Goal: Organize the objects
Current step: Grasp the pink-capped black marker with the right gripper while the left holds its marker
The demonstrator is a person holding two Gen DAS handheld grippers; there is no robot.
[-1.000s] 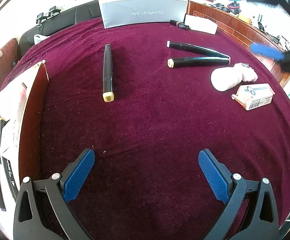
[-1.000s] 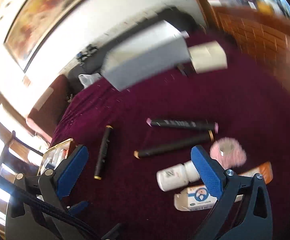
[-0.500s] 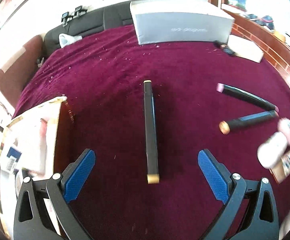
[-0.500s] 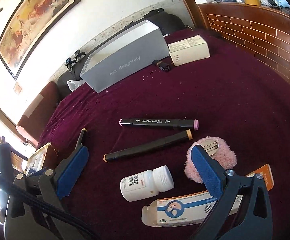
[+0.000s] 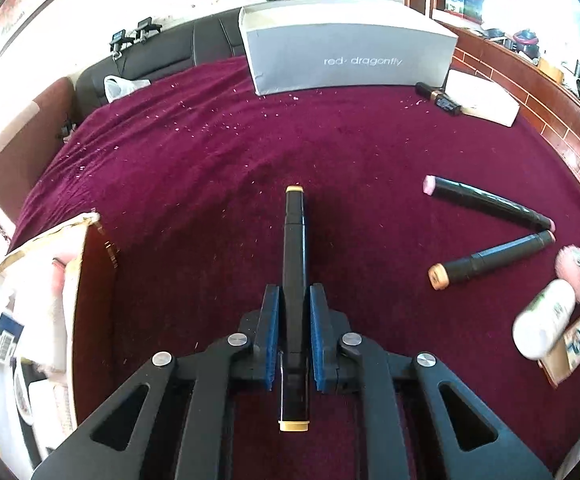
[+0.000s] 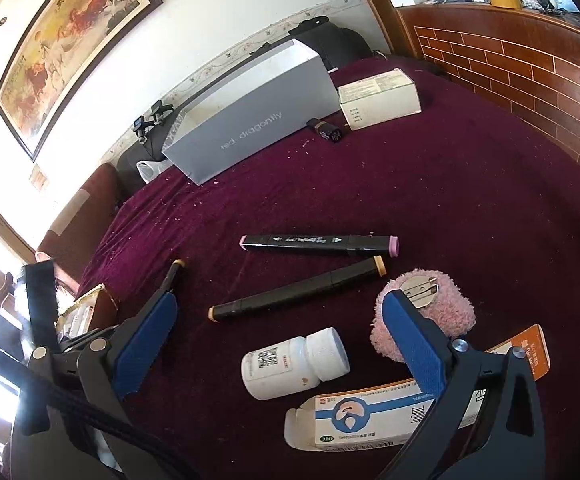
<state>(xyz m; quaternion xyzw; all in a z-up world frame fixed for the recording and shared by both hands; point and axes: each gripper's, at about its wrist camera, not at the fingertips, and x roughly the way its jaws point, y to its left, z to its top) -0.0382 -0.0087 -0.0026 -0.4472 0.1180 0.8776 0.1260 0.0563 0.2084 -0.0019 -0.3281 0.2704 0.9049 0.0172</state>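
The left gripper [image 5: 293, 320] is clamped on a slim black marker [image 5: 294, 264] lying mid-bed on the plush maroon cover [image 5: 218, 168]. The right gripper [image 6: 278, 344] gapes wide, holding nothing, above a smooth white pill bottle [image 6: 290, 364] and fluffy pink puff [image 6: 446, 308]

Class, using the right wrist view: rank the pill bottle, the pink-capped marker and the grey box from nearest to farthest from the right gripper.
1. Pill bottle: lying between the open jaws of the right gripper.
2. Pink-capped marker: mid-cloth, beyond the tan-capped marker.
3. Grey box: at the far edge, up left.
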